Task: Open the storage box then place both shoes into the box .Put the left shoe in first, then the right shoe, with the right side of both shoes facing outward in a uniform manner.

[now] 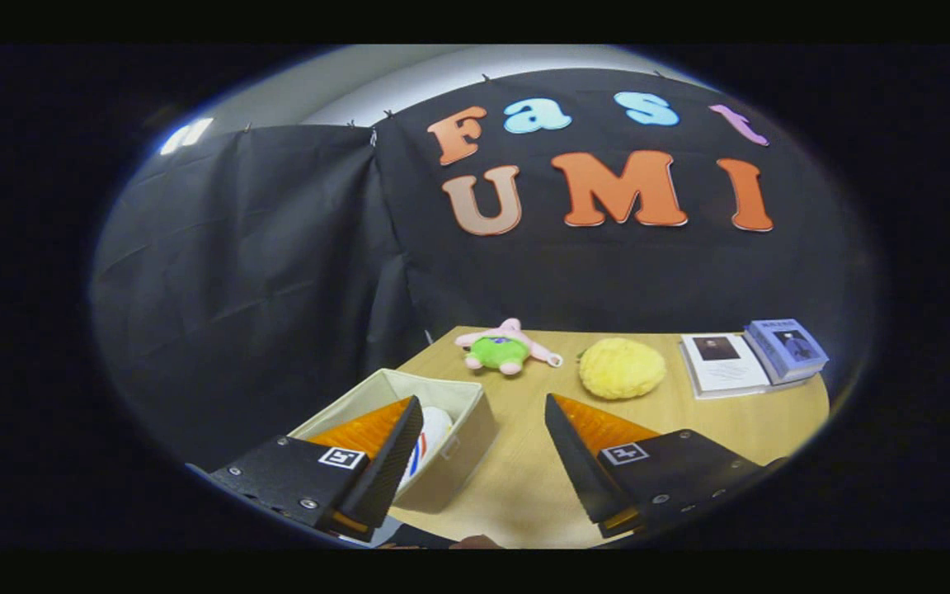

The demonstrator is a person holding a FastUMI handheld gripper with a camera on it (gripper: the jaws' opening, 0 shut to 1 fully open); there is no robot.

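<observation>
Fingers of the gripper (483,450) hang spread and empty beside the storage box (463,396), whose shoe (430,433) may face wrongly unnoticed.

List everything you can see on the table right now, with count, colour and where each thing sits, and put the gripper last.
table: one, light wood, under everything.
storage box: one, beige fabric, open, at the table's near corner, partly behind one finger.
shoe: one showing, white with red and blue marks, inside the storage box.
plush toy: one, pink with a green middle, beyond the fingers, near the booth wall.
yellow plush: one, round, just beside the plush toy, toward the books.
open book: one, white pages, at the table's far side past the yellow plush.
blue book: one, resting partly on the open book.
gripper: one, fingers apart above the table, holding nothing.
</observation>
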